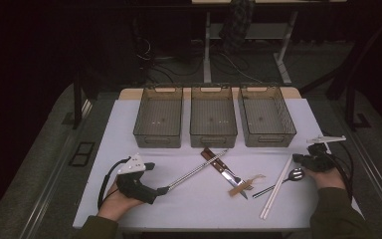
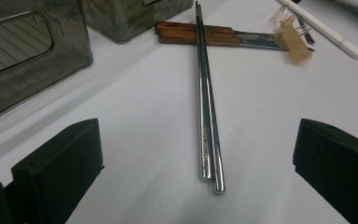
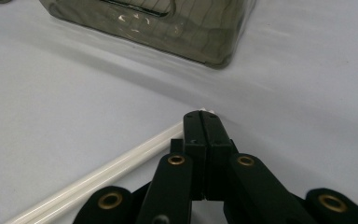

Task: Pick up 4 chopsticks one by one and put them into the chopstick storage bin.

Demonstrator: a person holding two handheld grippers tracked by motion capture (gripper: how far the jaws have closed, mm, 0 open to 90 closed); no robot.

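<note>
Left gripper (image 2: 200, 172) sitting wide open, jaws flanking the near ends of the pair of polished steel chopsticks (image 2: 207, 112); long axis running straight away from it toward far right, far ends crossing the wooden-handled knife (image 2: 198, 35). Right gripper (image 3: 202, 122) resting fully closed, holding nothing, tips by the far end of the white plastic chopsticks (image 3: 98, 175). Three smoky translucent plastic bins (image 1: 213, 117) lining the far edge, all holding nothing.

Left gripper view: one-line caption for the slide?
Open left gripper straddling the near ends of steel chopsticks on the white table, wooden-handled knives lying beyond.
</note>
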